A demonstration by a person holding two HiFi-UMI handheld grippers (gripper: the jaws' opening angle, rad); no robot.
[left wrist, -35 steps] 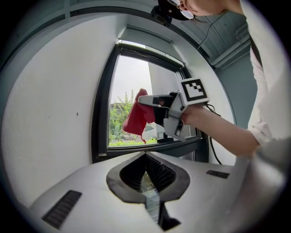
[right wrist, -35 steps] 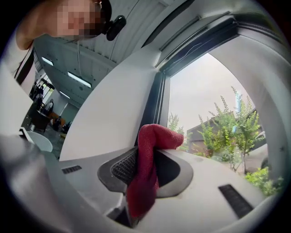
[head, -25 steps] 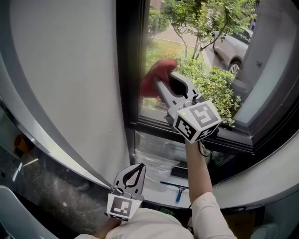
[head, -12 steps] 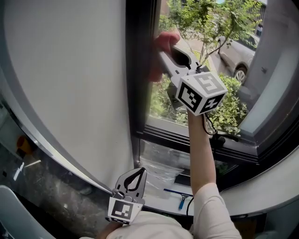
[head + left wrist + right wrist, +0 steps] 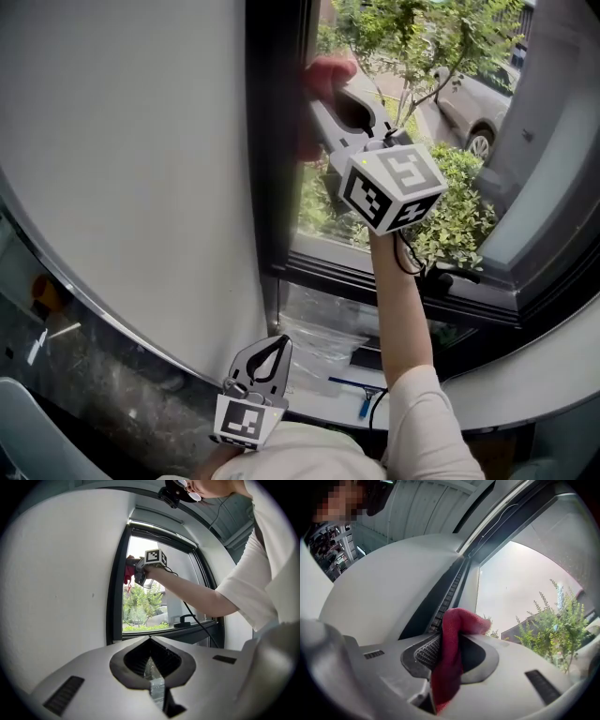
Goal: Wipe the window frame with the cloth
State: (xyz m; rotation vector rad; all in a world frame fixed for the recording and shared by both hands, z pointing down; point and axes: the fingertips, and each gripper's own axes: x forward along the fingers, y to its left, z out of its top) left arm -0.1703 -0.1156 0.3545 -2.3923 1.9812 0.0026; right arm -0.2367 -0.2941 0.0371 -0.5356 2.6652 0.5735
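"How far along is the wiping?"

"Midway, I'd judge. The right gripper point(image 5: 451, 620) is clamped on the crumpled red cloth point(image 5: 449, 660), held high against the left upright of the dark metal window frame point(image 5: 275, 141). I can't tell which parts are clean."

"Any obstacles?"

"None. The left gripper point(image 5: 277, 347), closed and empty, hangs low beside crinkled clear plastic sheeting point(image 5: 319, 323)."

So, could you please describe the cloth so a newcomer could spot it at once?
Find the dark window frame beside the white wall. High on its upright side, the right gripper holds a cloth up to it. It is the only red, soft thing there, pinched between grey fingers.
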